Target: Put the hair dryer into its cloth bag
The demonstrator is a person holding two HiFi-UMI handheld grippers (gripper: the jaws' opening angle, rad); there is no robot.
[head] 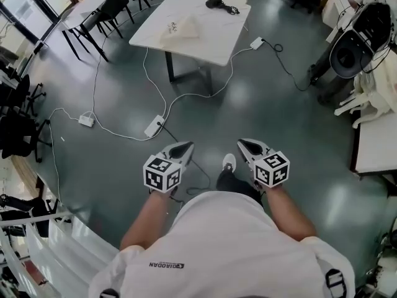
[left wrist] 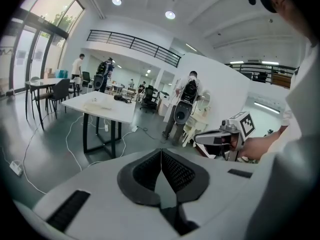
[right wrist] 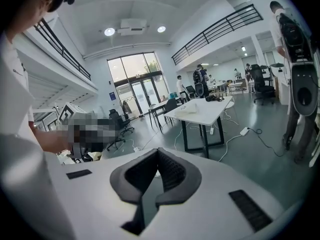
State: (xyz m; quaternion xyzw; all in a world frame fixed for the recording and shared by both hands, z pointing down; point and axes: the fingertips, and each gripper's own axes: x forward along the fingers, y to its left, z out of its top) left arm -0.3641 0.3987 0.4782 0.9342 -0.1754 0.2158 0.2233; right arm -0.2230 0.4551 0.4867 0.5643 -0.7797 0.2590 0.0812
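Note:
A black hair dryer (head: 216,3) with its cord lies at the far edge of a white table (head: 211,39). A cream cloth bag (head: 180,28) rests near the table's middle. Both also show small in the left gripper view, the hair dryer (left wrist: 120,98) and the bag (left wrist: 95,102), and in the right gripper view, the hair dryer (right wrist: 214,98) and the bag (right wrist: 190,109). My left gripper (head: 184,147) and right gripper (head: 247,145) hang shut and empty over the floor, far short of the table.
White cables and power strips (head: 154,126) trail across the grey floor between me and the table. Black chairs (head: 111,8) stand at the left, a backpack rig (head: 360,39) on a stand at the right, and a white desk edge (head: 375,144) close by on the right.

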